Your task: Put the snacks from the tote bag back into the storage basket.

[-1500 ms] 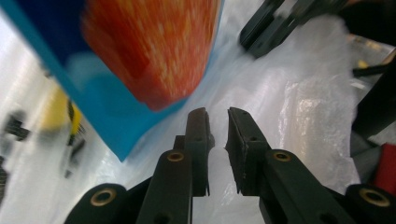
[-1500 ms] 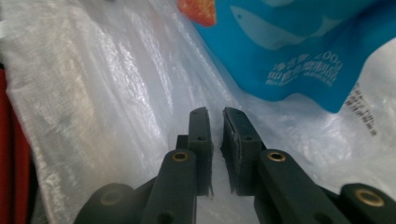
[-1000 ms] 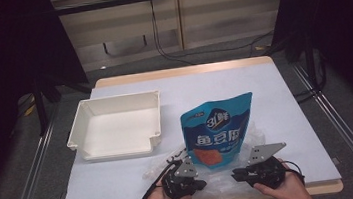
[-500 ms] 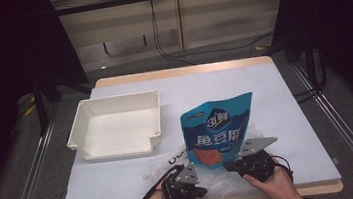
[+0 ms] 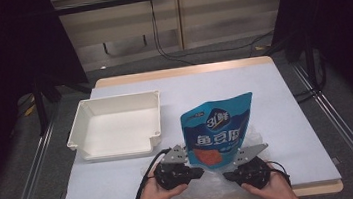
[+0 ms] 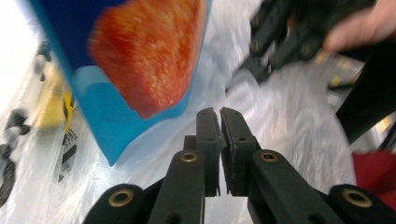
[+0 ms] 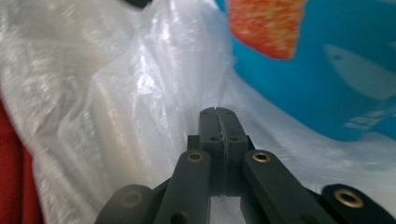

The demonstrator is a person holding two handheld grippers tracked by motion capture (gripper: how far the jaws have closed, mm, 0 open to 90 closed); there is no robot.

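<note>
Your left gripper (image 5: 197, 172) and right gripper (image 5: 228, 176), jaws together, pinch the clear plastic bag (image 5: 209, 186) under the blue pouch (image 5: 217, 130) at the tabletop's (image 5: 287, 117) near edge.

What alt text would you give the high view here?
A blue snack pouch lies on a clear plastic bag at the table's near edge, with the left hand-held gripper and right hand-held gripper closed beside its bottom end. An empty white tray sits to its left.

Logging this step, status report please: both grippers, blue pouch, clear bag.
Left gripper shut, right gripper shut, on thin clear plastic bag. Blue printed snack pouch lies on bag. Nothing in the way.
</note>
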